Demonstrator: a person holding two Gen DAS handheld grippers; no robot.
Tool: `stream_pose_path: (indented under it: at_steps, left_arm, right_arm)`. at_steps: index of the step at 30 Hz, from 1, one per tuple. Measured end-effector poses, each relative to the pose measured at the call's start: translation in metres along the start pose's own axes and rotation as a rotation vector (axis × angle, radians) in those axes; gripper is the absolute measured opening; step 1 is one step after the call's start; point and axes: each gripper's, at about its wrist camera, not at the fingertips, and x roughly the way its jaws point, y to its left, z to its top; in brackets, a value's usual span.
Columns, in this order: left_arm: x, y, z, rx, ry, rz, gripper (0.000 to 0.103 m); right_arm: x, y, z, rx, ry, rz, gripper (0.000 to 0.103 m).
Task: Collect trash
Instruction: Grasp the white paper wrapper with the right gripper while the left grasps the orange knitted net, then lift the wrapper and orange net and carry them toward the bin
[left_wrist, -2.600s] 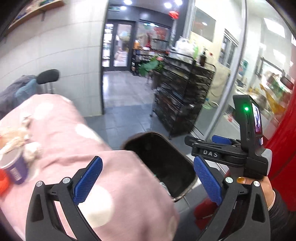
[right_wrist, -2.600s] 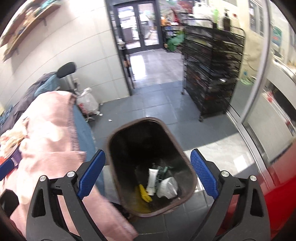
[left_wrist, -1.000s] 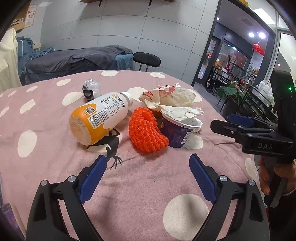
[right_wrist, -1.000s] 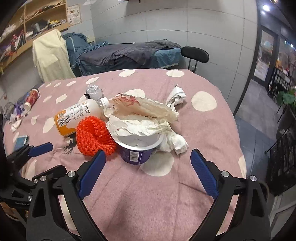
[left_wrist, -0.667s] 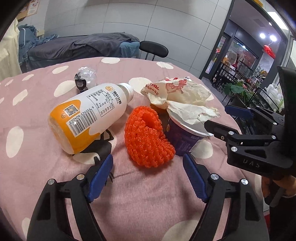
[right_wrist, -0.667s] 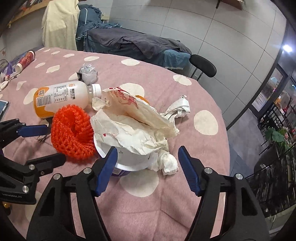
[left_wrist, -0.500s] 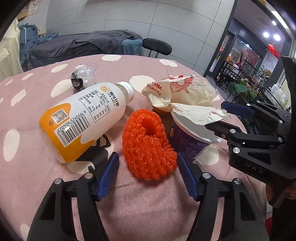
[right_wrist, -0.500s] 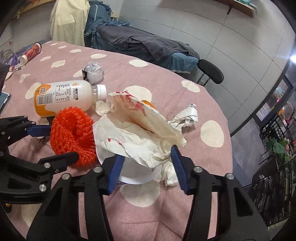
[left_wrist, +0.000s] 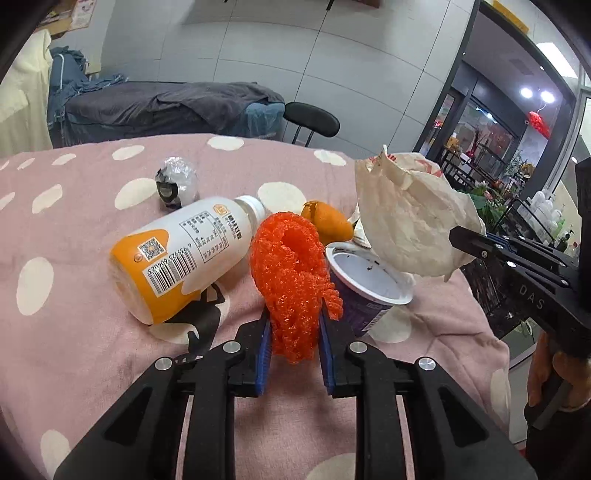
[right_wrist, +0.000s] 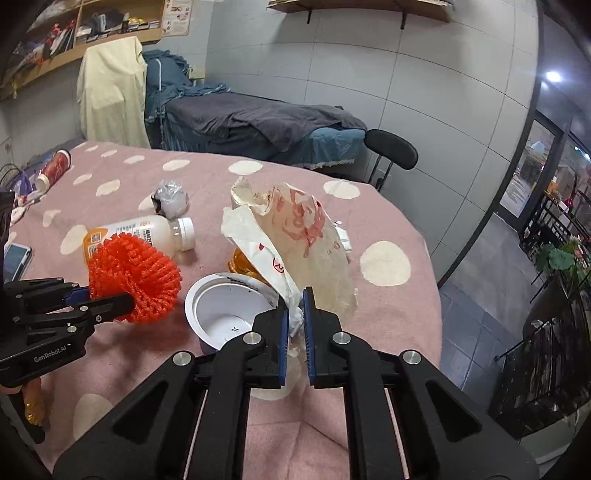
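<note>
My left gripper is shut on an orange foam fruit net, which also shows in the right wrist view. My right gripper is shut on a crumpled white food wrapper, lifted above the table; it also shows in the left wrist view. A purple cup, open and empty, stands between them. An orange-and-white bottle lies on its side to the left. An orange peel lies behind the net.
A pink polka-dot tablecloth covers the round table. A small crumpled plastic ball lies behind the bottle. A phone and a red can lie at the far left. A black chair stands beyond the table.
Both grippers turned from the bin to the table and closed in on the trash. The left shut on the orange net, the right shut on the wrapper and lifted it off the cup.
</note>
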Motion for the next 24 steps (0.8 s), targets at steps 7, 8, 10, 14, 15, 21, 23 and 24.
stream_pose_path:
  at_steps: [7,8,10,14,15,21,23,24]
  left_arm:
    - [-0.028,-0.033,-0.002,0.036,-0.049,-0.085,0.021]
    - [-0.027,-0.039,-0.002,0.041,-0.050,-0.097,0.021]
    - [-0.029,-0.051,-0.004,0.062,-0.055,-0.118,0.021]
    - [-0.028,-0.075,-0.010,0.095,-0.056,-0.160,0.021]
    - [-0.029,-0.079,-0.012,0.102,-0.054,-0.169,0.021]
    - [-0.025,-0.107,-0.019,0.152,-0.040,-0.223,0.021]
    - [-0.023,-0.117,-0.021,0.174,-0.038,-0.237,0.021]
    - [-0.023,-0.121,-0.022,0.183,-0.037,-0.244,0.021]
  right_arm:
    - [-0.052,-0.030,-0.019,0.110,-0.056,-0.023,0.008]
    - [-0.058,-0.034,-0.023,0.124,-0.062,-0.030,0.008]
    - [-0.071,-0.045,-0.033,0.161,-0.070,-0.048,0.008]
    - [-0.094,-0.072,-0.055,0.244,-0.078,-0.095,0.008]
    - [-0.099,-0.081,-0.061,0.270,-0.079,-0.109,0.008]
    - [-0.121,-0.126,-0.107,0.404,-0.049,-0.204,0.008]
    - [-0.125,-0.139,-0.123,0.446,-0.031,-0.237,0.008]
    - [-0.127,-0.147,-0.133,0.470,-0.019,-0.259,0.008]
